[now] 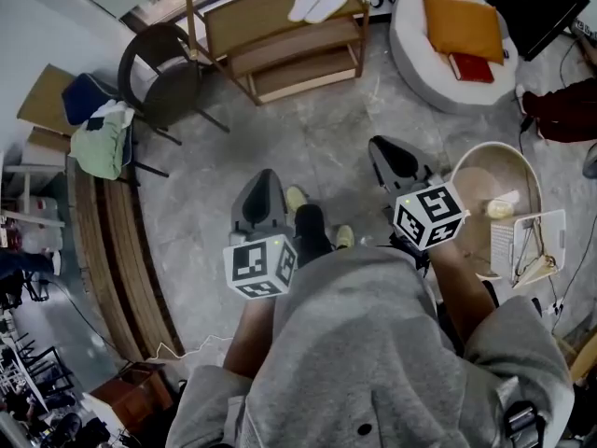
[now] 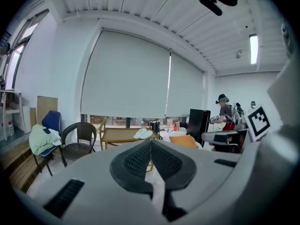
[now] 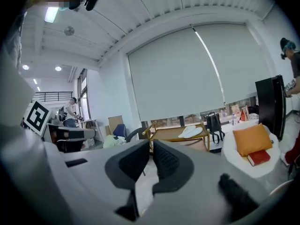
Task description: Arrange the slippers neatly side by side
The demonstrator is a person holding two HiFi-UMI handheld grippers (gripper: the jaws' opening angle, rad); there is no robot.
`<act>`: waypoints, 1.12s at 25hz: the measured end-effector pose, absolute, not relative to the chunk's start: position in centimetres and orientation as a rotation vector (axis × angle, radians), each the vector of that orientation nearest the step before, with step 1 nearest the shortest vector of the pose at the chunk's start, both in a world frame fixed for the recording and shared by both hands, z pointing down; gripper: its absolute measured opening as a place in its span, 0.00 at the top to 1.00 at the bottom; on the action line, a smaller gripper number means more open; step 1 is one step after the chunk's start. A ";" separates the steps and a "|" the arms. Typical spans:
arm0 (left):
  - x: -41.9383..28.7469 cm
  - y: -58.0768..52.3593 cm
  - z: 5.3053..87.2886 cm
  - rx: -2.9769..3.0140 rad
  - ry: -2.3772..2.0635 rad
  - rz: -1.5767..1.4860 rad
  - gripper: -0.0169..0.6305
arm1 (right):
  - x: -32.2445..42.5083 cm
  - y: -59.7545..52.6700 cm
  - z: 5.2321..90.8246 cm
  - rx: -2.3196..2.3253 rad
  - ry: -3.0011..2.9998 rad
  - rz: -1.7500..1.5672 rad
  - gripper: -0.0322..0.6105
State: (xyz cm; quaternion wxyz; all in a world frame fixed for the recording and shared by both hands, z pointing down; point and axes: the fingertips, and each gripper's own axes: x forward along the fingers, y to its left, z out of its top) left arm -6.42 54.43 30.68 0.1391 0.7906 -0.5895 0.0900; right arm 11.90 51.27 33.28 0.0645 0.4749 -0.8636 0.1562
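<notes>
The two white slippers (image 1: pixel 317 1) lie close beside each other on the top board of the wooden shelf (image 1: pixel 252 17), well apart from both grippers. The left gripper (image 1: pixel 263 183) and the right gripper (image 1: pixel 388 150) are over the floor, each with its fingers closed together and holding nothing.

- It was a studio-like workroom, part office and part lounge: a grey concrete floor (image 1: pixel 308 147), a strip light (image 2: pixel 254 48), and roller blinds (image 2: pixel 140 74) over a wide window.
- A wooden rack (image 1: pixel 280 49), a wicker chair (image 1: pixel 163 77) and a white pouf (image 1: pixel 438 77) stood about.
- A person (image 2: pixel 226 115) in head-worn gear stood by desks.
</notes>
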 end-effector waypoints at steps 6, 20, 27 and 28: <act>-7.5 54.1 31.0 2.278 -1.690 0.260 0.95 | 11.9 51.0 33.2 1.493 -2.579 0.468 0.89; -9.0 50.8 31.4 2.281 -1.673 0.232 0.95 | 10.6 48.0 33.1 1.511 -2.560 0.413 0.89; -8.8 46.7 32.5 2.289 -1.627 0.237 0.95 | 10.3 44.5 34.1 1.526 -2.533 0.436 0.89; -8.8 46.2 32.8 2.286 -1.620 0.241 0.95 | 10.2 44.0 34.5 1.525 -2.528 0.447 0.89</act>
